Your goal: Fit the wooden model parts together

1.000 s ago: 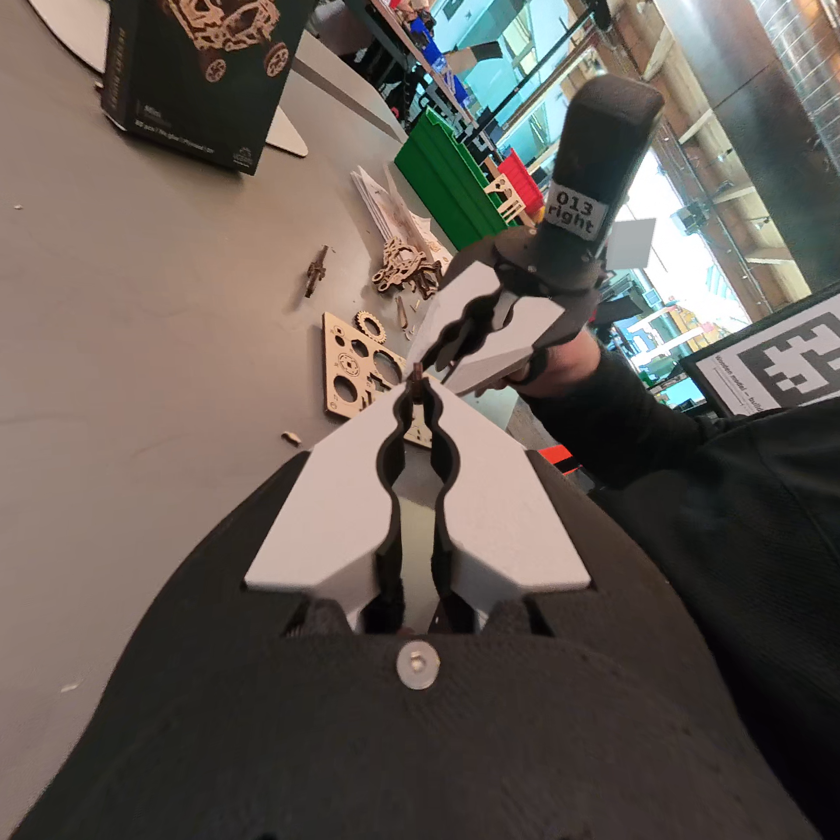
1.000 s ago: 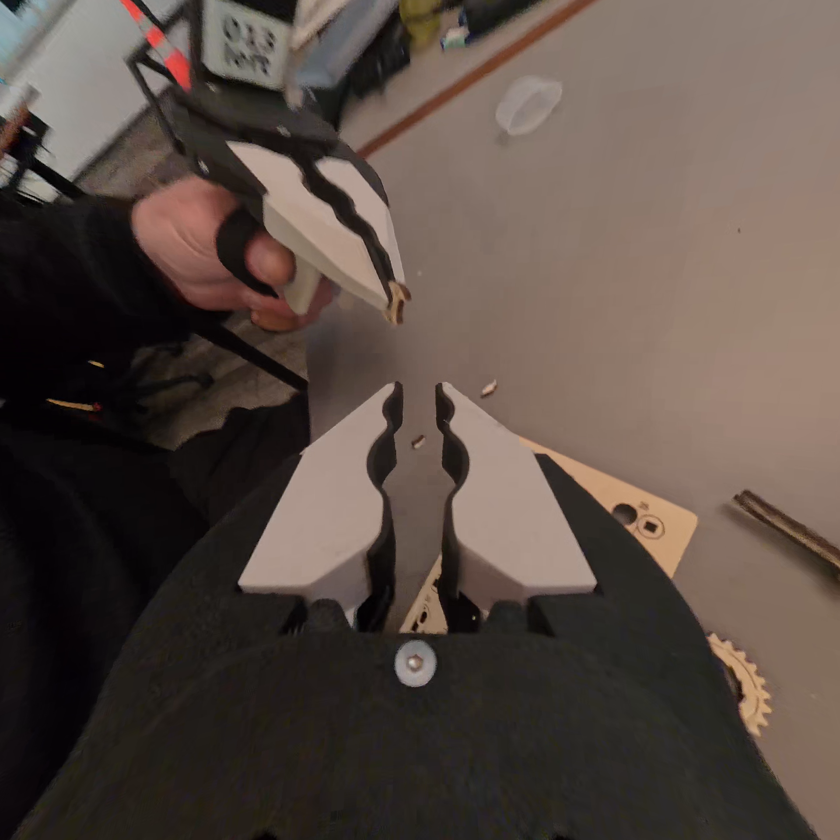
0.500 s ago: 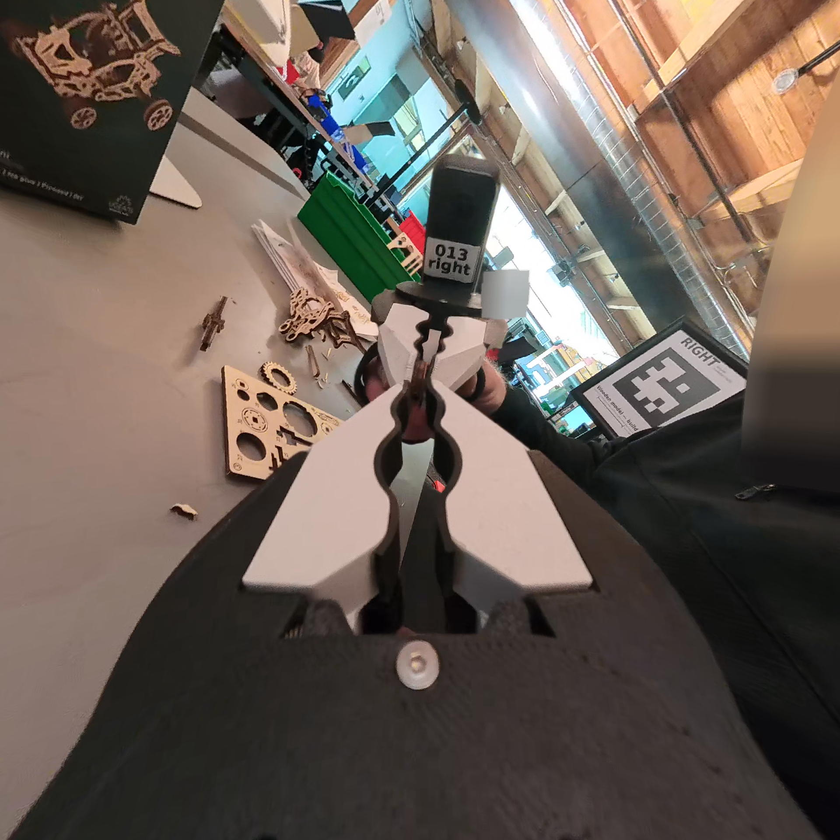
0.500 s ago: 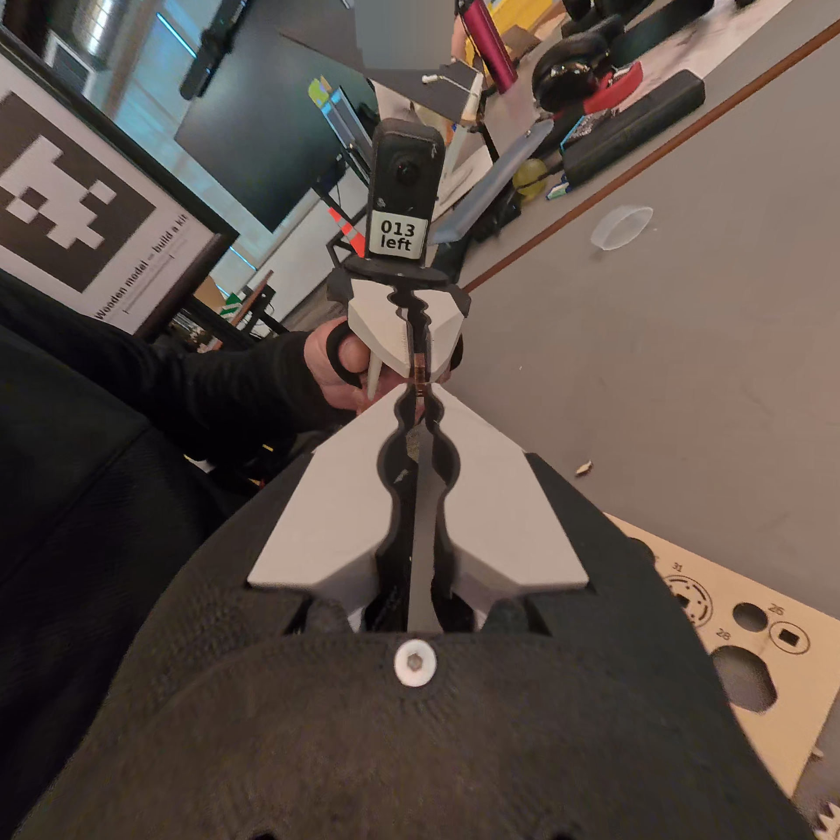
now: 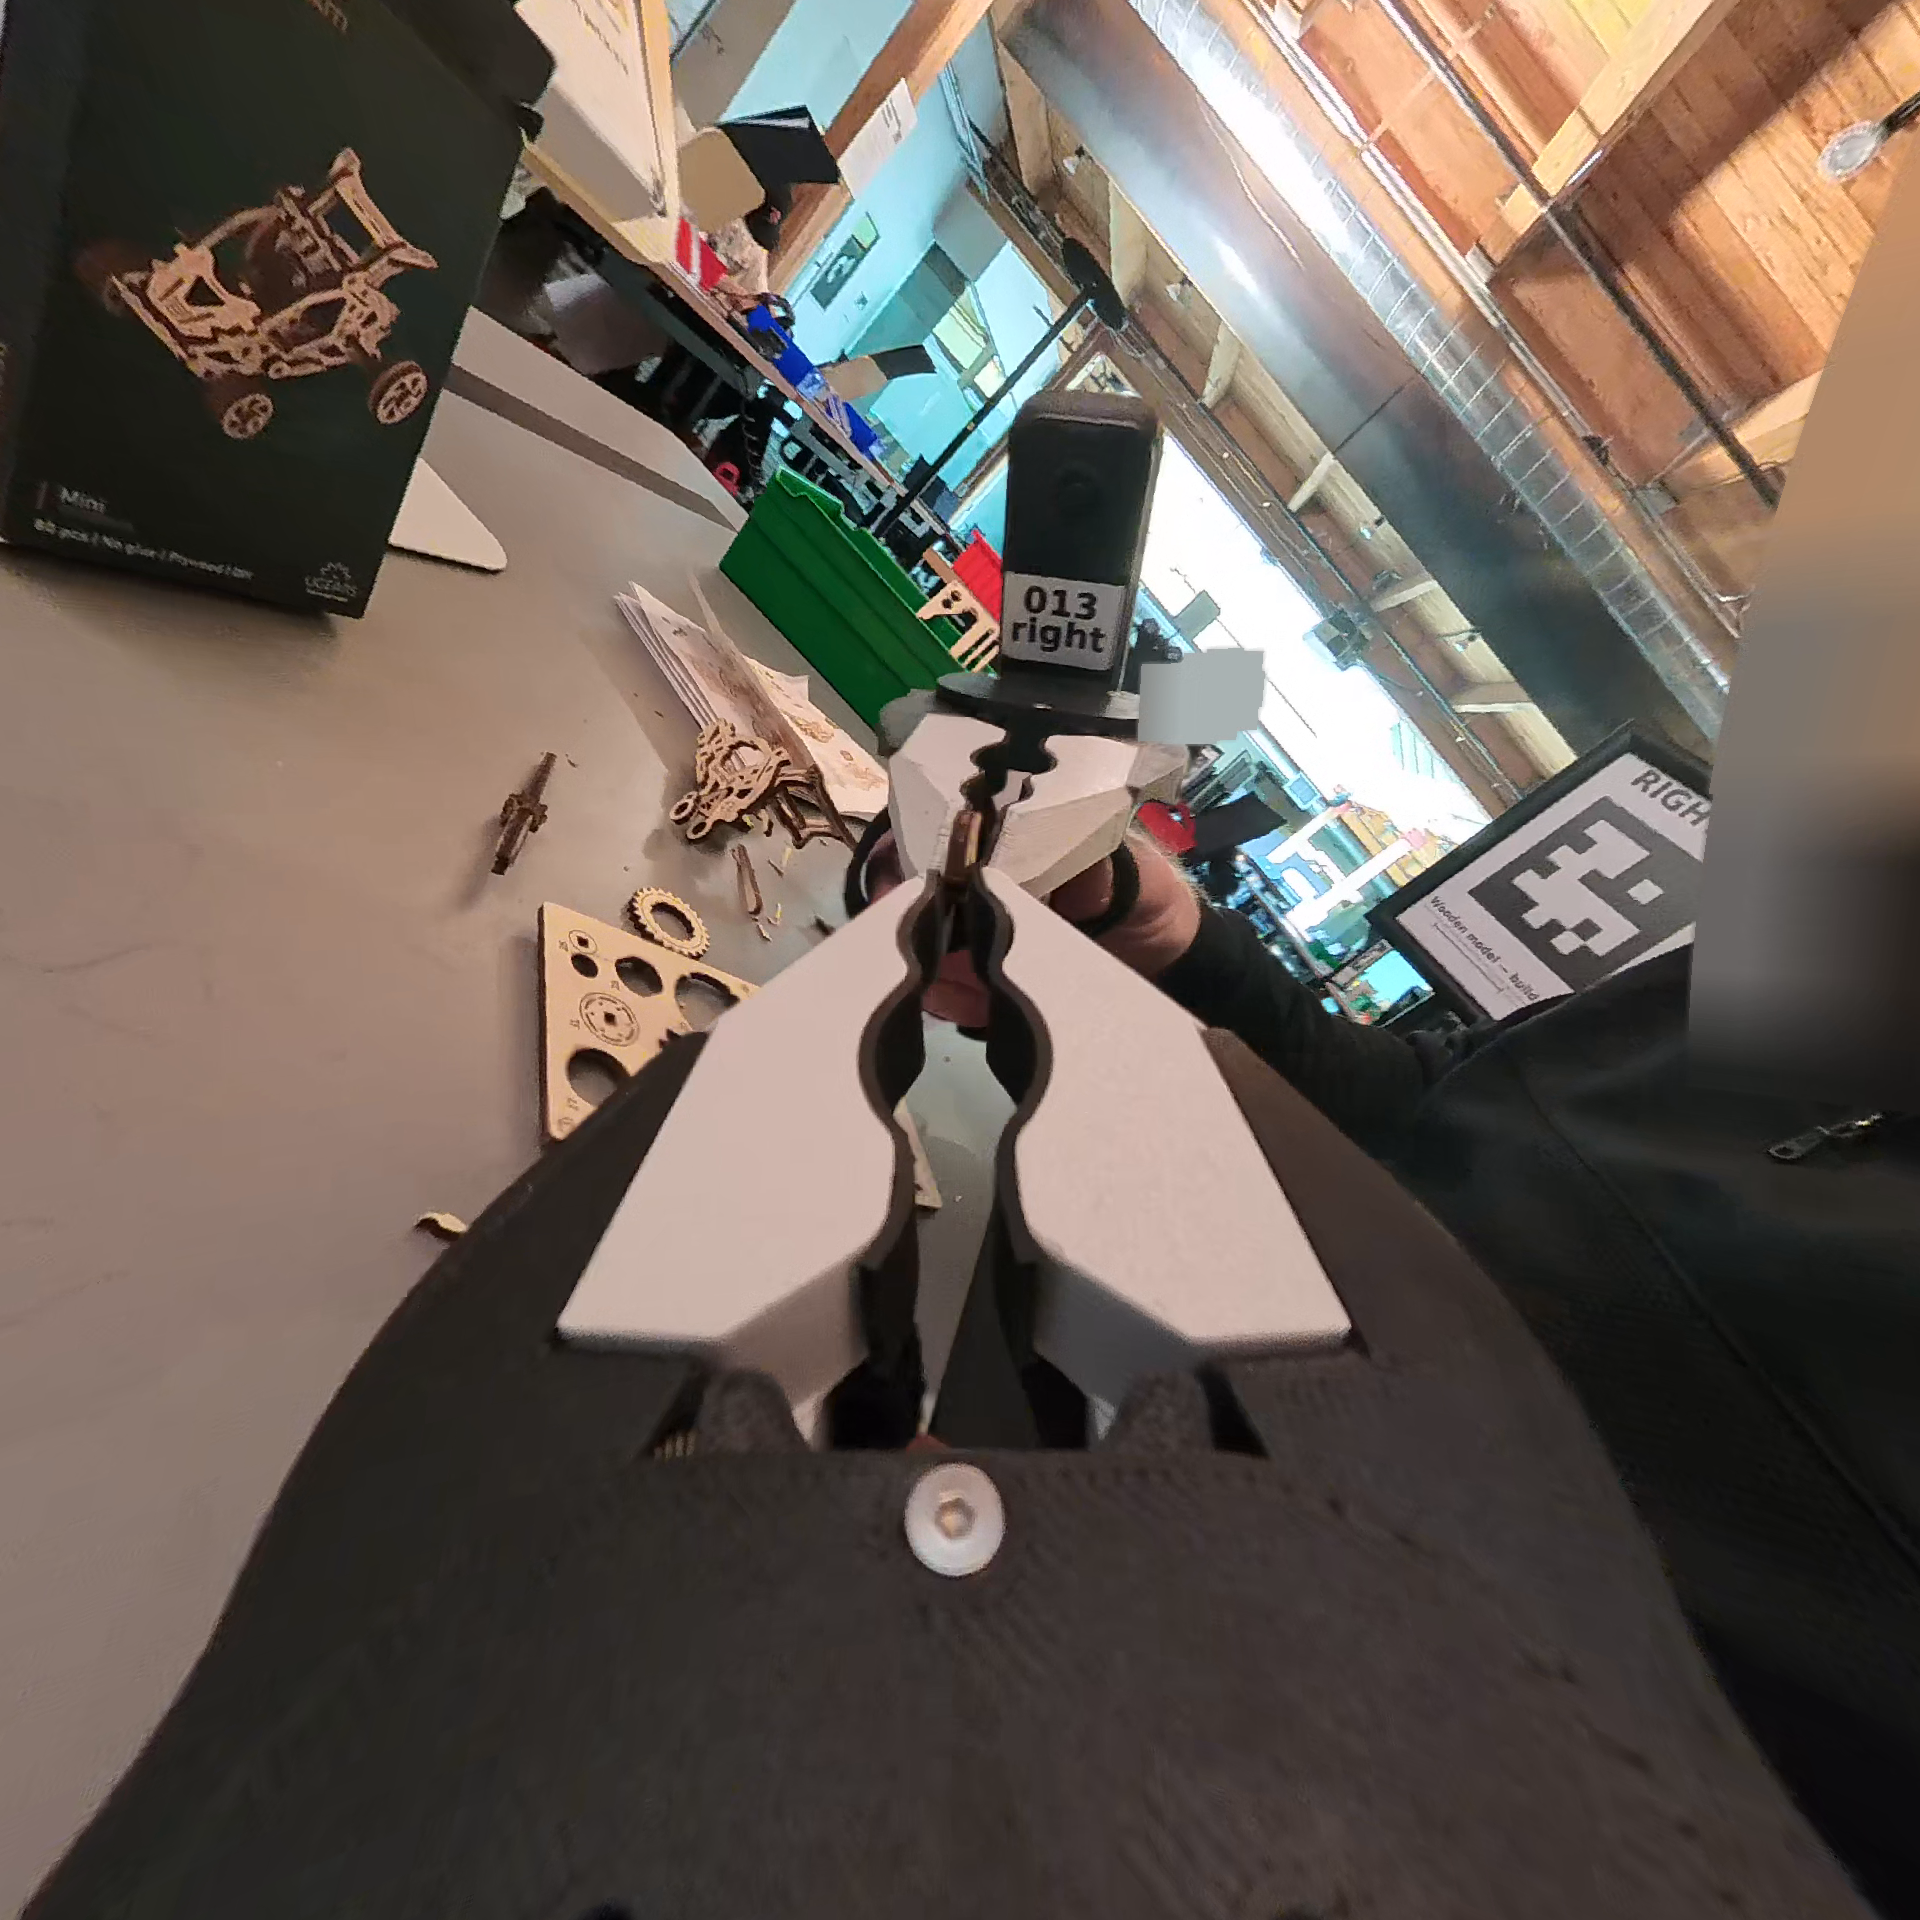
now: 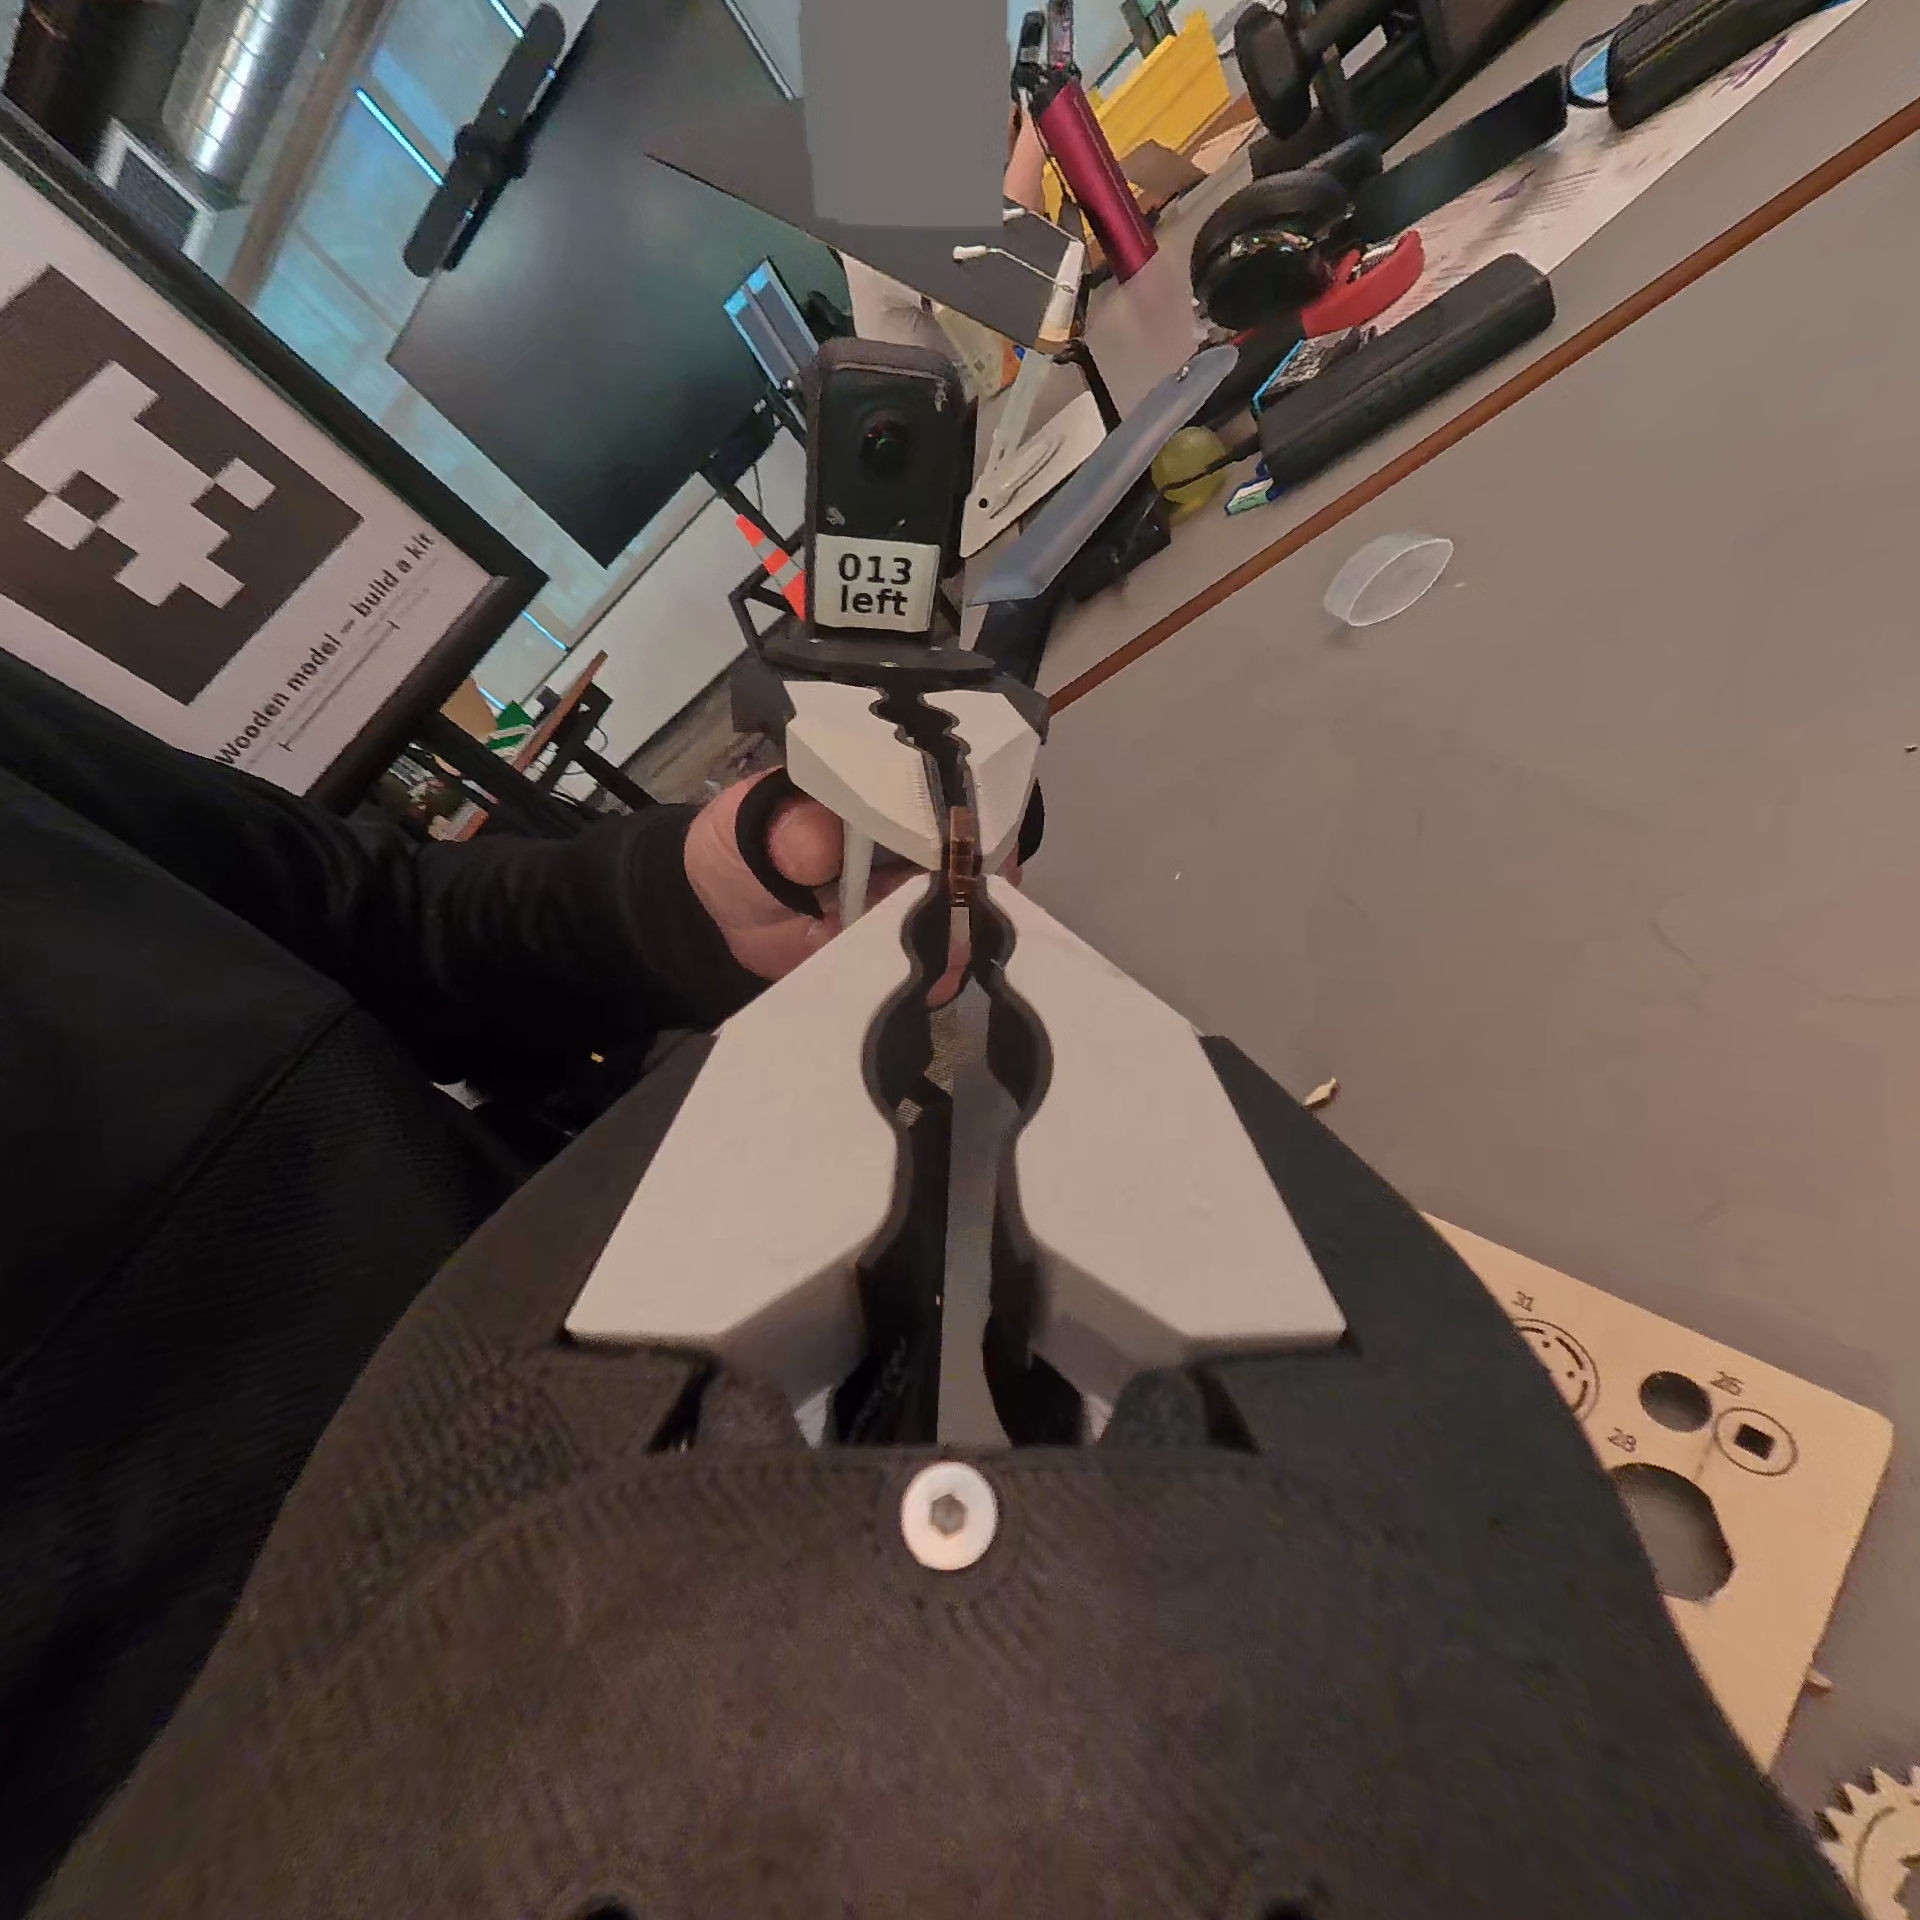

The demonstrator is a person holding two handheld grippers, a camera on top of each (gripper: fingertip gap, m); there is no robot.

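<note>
Because the wooden piece (image 5: 966,840) was thin, flat and tiny, it looked light and stiff but apt to snap or twist out if squeezed off-centre; the safest hold, by my judgement, was across its flat faces, close to the end being joined. It sat right at the tips of both tongs, edge-on, held in the air above the counter (image 5: 208,831). Nearest, the left tongs (image 5: 951,891) were clenched on one end of it, and tip to tip with them the right tongs (image 6: 964,902) were pinched on the other end; whether one piece or two mating pieces were gripped could not be told.

Left of the left tongs their own view alone showed a punched-out plywood sheet (image 5: 603,1013), a loose gear (image 5: 665,920), a half-built model (image 5: 732,795), then the dark kit box (image 5: 229,312) farthest off. Only the right view showed another sheet (image 6: 1714,1455) right of the right tongs and, far beyond, a clear lid (image 6: 1387,580)
</note>
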